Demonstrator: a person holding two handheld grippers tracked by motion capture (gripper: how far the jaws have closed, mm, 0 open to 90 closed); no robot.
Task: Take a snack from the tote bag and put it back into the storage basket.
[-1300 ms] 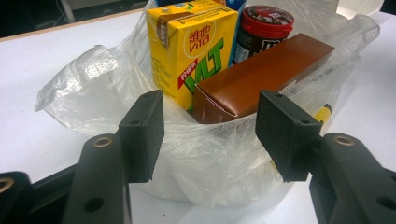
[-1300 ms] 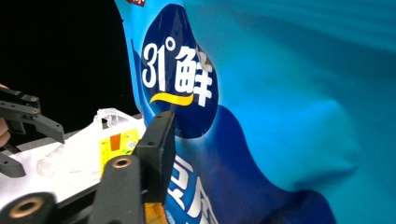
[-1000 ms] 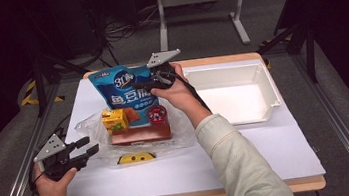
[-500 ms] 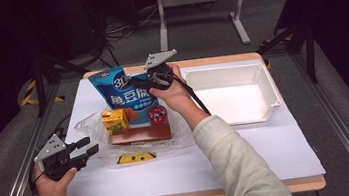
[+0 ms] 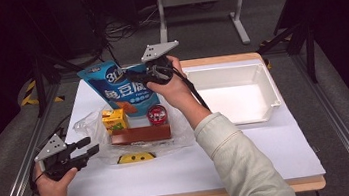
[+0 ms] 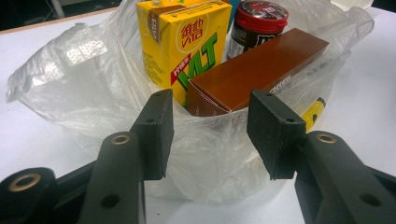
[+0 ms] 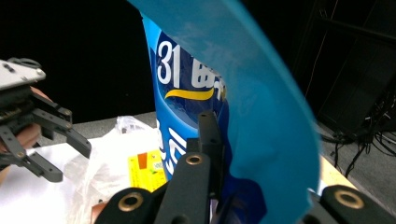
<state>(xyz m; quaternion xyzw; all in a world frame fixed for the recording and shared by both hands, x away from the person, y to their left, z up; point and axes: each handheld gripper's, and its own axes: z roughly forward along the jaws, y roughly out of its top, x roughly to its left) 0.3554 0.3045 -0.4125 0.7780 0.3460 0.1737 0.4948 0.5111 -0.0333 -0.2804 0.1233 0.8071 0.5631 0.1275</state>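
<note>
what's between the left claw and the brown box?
Clear plastic bag wall, bunched up directly ahead of the open left claw, in front of the brown box. Left gripper view shows it.

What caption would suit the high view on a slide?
Right gripper lifts a blue snack bag from a clear plastic bag of groceries; left gripper waits open beside it.

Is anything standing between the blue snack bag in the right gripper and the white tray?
Nothing visible does. The right gripper holds the blue snack bag lifted above the plastic bag, and the white tabletop toward the white tray is bare.
</note>
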